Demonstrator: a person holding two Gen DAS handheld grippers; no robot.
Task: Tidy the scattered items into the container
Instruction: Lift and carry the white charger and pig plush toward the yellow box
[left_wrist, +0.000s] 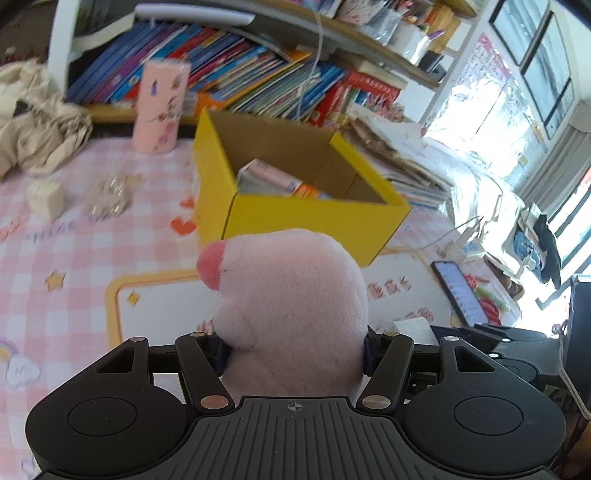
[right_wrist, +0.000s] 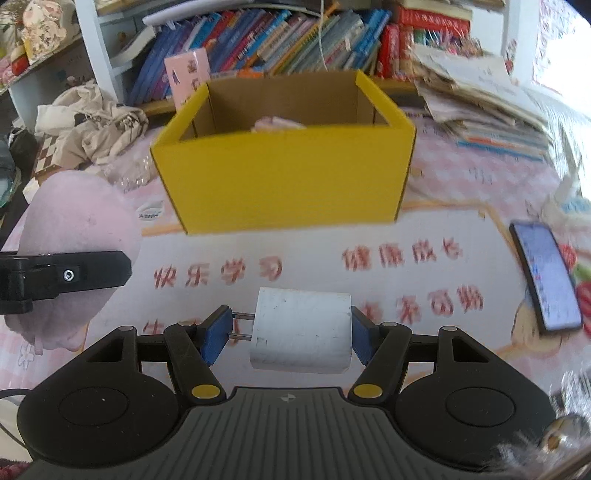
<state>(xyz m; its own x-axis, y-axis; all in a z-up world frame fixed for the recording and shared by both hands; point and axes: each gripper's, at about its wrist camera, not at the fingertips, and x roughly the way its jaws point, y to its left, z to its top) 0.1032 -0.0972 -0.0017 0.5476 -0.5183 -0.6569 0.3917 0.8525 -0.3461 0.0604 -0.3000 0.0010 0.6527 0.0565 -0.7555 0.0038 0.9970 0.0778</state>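
Observation:
My left gripper (left_wrist: 295, 350) is shut on a pink plush toy (left_wrist: 288, 314) and holds it above the pink checked mat, in front of the yellow cardboard box (left_wrist: 306, 218). The toy and my left gripper's finger also show at the left of the right wrist view (right_wrist: 74, 221). My right gripper (right_wrist: 291, 334) is shut on a white charger plug (right_wrist: 301, 328), its two prongs against the left pad, held above the mat in front of the box (right_wrist: 284, 173). The box holds a pink item and some flat packets (left_wrist: 269, 177).
A phone (right_wrist: 545, 273) lies on the mat at the right. A pink cylinder (left_wrist: 160, 107), a small white block (left_wrist: 46, 197) and a clear crumpled wrapper (left_wrist: 109, 195) sit left of the box. Beige cloth (left_wrist: 33, 122), bookshelves and paper stacks line the back.

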